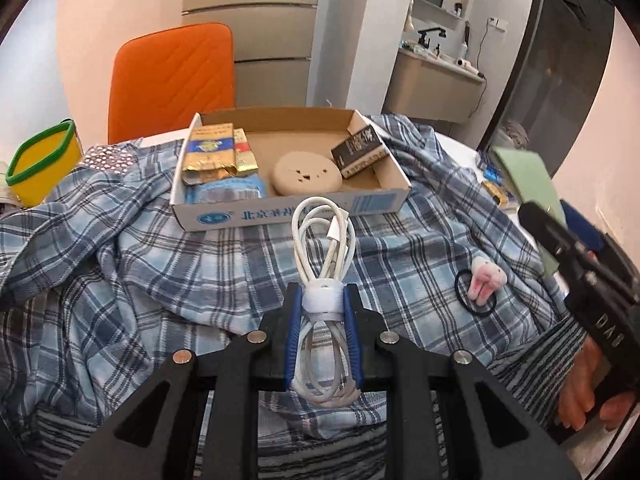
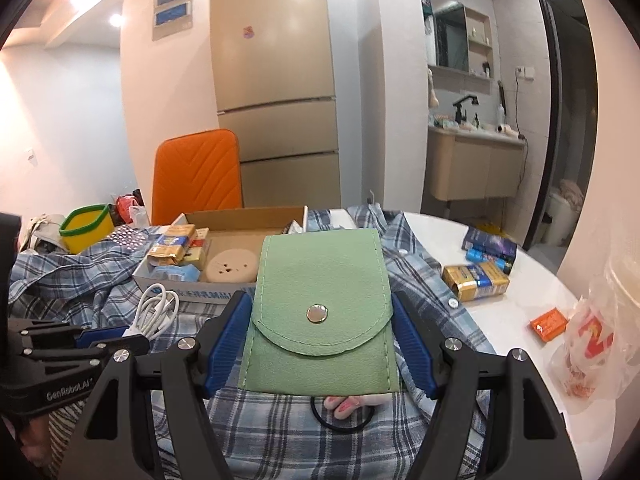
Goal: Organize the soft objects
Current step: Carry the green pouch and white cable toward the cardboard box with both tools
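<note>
Left tool [image 1: 323,300] clamped, tilted down; right tool [image 2: 320,320] gripping, half-spread.

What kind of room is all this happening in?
Most likely a small home's dining corner: a tall fridge, an orange chair at the white table, and a washbasin with mirror beyond.

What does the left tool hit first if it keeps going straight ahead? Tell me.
Probably the near wall of the cardboard box. The left tool, shut on the white cable, points down toward it across the plaid shirt; depth is uncertain.
</note>
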`<state>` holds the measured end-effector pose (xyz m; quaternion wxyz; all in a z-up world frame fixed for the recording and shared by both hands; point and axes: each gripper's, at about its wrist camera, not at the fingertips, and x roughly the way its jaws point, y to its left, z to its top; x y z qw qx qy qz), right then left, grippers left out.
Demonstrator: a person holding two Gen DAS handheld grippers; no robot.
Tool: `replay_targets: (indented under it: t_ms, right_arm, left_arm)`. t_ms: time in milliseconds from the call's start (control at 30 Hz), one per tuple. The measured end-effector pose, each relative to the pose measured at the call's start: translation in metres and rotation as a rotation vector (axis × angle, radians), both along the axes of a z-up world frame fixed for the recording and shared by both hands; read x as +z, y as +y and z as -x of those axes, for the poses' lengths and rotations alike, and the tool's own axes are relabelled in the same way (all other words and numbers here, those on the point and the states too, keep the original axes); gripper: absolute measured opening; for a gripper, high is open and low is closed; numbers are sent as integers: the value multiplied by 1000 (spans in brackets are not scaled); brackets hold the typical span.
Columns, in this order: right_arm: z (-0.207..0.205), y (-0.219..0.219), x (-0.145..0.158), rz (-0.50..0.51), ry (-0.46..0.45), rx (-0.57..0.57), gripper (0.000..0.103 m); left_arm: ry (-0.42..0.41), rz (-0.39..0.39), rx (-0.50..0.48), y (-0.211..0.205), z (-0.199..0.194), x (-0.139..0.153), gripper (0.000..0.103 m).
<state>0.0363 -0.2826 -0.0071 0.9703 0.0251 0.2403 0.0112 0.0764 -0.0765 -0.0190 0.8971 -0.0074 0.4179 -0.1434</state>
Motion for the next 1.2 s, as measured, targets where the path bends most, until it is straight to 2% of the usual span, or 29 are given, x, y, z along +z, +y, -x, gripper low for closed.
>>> replay_targets:
  t_ms: [167,400,533,700,867,1200]
  right_arm:
    - [-2,7,1,-10,27,33,73]
    - [1,17,16,20,-14,17,73]
    - [-2,24,35,35,-26,37,73]
    - [-7,34,69,60,-103,49,73]
    - [-17,34,92,32,-143,46,73]
    - [-40,34,131,12,-207,22,73]
  left_arm:
    - [-38,1,14,10,2,12,19]
    - [-82,-2,36,21,-3,31,19]
    - [-112,-1,44,22,-8,45,19]
    - [-173,21,53,21,-16,69,19]
    - [-238,21,53,17,-20,94,19]
    - [-304,57,85,18,-41,120,19]
